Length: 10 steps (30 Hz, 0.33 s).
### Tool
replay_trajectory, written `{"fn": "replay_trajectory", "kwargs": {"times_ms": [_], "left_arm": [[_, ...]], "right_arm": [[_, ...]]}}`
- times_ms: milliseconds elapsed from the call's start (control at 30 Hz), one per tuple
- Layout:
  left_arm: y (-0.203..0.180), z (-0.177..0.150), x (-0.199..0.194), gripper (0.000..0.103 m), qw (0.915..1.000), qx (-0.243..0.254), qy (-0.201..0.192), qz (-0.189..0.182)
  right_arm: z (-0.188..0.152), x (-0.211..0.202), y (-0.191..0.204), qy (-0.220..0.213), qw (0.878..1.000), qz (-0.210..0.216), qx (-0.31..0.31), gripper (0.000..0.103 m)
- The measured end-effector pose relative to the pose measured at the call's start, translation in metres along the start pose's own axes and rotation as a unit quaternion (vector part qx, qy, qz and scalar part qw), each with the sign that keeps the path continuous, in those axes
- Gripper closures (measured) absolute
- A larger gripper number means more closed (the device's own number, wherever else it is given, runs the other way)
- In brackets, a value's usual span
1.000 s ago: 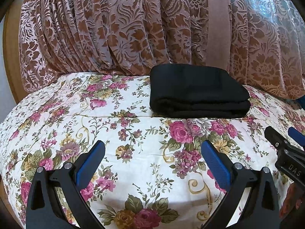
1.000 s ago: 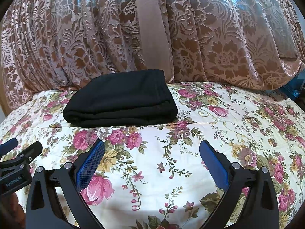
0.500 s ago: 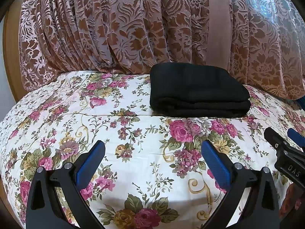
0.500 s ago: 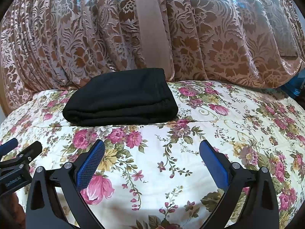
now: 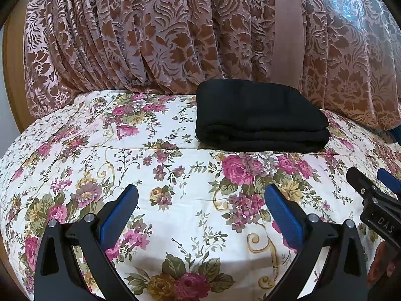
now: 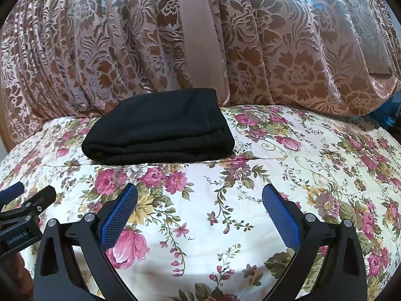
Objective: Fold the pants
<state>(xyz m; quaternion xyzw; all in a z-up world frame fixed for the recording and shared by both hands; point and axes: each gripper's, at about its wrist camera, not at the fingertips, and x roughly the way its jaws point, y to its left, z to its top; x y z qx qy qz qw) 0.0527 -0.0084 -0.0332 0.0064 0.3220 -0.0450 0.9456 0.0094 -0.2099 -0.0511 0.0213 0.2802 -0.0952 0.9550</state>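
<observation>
The black pants [image 5: 260, 118] lie folded in a compact stack on the floral bedspread [image 5: 160, 170], near the curtain at the far side. They also show in the right wrist view [image 6: 160, 128]. My left gripper [image 5: 200, 195] is open and empty, hovering over the bedspread well short of the pants. My right gripper [image 6: 199, 195] is open and empty too, equally short of the pants. The right gripper shows at the right edge of the left wrist view [image 5: 376, 200], and the left gripper at the left edge of the right wrist view [image 6: 25, 205].
A brown floral curtain [image 5: 175, 37] hangs right behind the pants along the bed's far edge. A wooden frame [image 5: 10, 80] stands at the far left. Something blue [image 6: 388, 115] lies at the far right by the curtain.
Both views have shifted very slightly; the pants and both grippers stay as they were, jaws still open.
</observation>
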Motion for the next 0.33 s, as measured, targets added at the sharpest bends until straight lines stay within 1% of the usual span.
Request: {"fn": "replay_trajectory", "kwargs": {"times_ms": [200, 333], "left_arm": [[0.001, -0.001, 0.005, 0.002, 0.9999, -0.006, 0.015, -0.004], [0.001, -0.005, 0.013, 0.002, 0.9994, -0.005, 0.033, -0.002]], "right_arm": [[-0.001, 0.001, -0.001, 0.002, 1.0, 0.0, 0.002, 0.004], [-0.003, 0.003, 0.0, 0.005, 1.0, -0.003, -0.001, 0.004]]}}
